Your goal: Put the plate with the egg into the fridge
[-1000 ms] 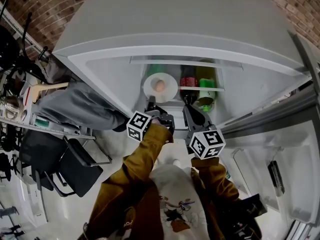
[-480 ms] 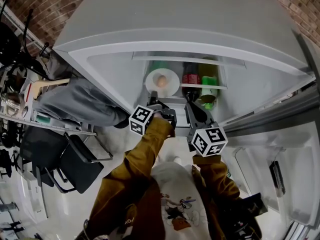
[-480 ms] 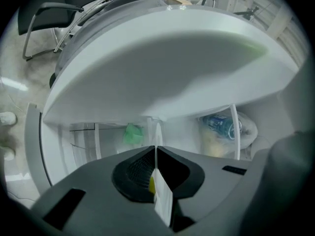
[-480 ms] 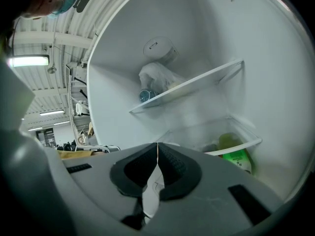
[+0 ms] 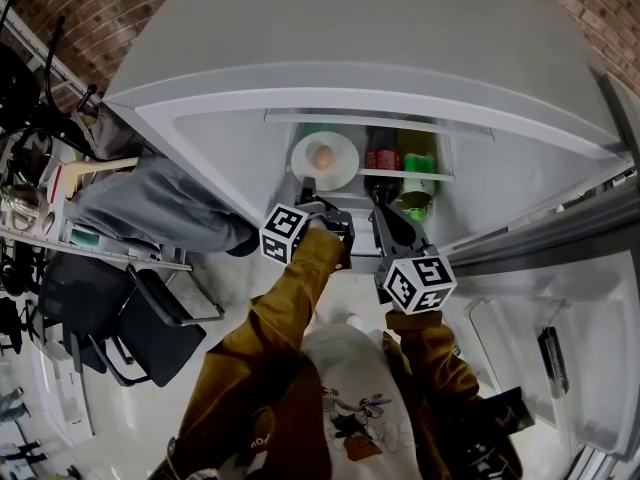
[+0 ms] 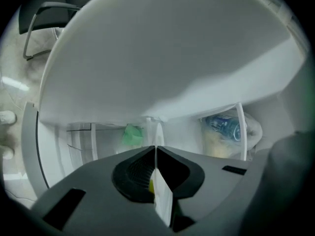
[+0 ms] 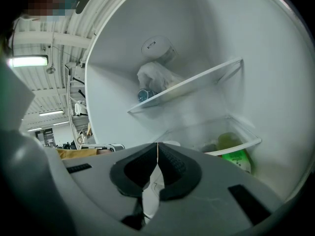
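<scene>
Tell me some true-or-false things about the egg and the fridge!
1. The egg lies on a white plate. True.
2. The fridge is closed. False: it stands open, and the plate is already inside.
3. The left gripper is shut on the plate's edge. True.
4. The right gripper has its jaws wide apart. False: they are together, and it does not hold the plate.
5. In the head view, a green bottle stands to the right of the plate. True.
</scene>
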Demonstrator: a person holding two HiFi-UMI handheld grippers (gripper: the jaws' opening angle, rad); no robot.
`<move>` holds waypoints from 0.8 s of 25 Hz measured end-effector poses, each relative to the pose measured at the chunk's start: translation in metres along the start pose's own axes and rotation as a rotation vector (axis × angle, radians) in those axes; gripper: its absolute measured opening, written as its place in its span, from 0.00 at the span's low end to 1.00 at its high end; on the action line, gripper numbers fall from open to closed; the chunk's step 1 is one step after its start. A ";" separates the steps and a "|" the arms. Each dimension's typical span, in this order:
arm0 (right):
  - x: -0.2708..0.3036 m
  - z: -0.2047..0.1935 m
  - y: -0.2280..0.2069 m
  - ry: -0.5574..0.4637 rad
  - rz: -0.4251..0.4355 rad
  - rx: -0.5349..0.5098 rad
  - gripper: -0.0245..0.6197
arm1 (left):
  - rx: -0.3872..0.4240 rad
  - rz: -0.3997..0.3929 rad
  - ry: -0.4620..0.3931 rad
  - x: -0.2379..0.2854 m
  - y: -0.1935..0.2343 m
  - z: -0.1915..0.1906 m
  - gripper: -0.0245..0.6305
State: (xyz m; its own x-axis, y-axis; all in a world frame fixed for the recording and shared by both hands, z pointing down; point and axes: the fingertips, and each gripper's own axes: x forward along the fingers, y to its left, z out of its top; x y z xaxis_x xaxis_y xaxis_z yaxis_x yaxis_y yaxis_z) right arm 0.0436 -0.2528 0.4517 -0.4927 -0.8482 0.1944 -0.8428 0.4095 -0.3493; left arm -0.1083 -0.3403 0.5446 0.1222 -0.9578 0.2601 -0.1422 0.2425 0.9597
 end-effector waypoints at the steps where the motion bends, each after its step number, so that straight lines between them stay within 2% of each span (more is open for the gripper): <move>1: 0.000 0.000 0.000 0.000 0.000 0.000 0.05 | -0.002 0.001 0.000 0.001 0.000 0.000 0.07; 14: 0.001 0.000 -0.003 0.002 -0.006 0.008 0.05 | 0.006 -0.003 -0.001 0.011 -0.001 0.001 0.07; 20: -0.001 -0.001 -0.004 0.000 -0.010 0.016 0.05 | 0.004 -0.073 -0.012 0.014 -0.007 0.000 0.07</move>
State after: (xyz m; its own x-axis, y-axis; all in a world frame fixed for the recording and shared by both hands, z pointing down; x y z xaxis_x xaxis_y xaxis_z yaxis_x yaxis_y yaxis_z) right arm 0.0472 -0.2537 0.4538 -0.4840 -0.8523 0.1983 -0.8444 0.3953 -0.3615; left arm -0.1053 -0.3553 0.5413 0.1207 -0.9747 0.1881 -0.1377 0.1712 0.9756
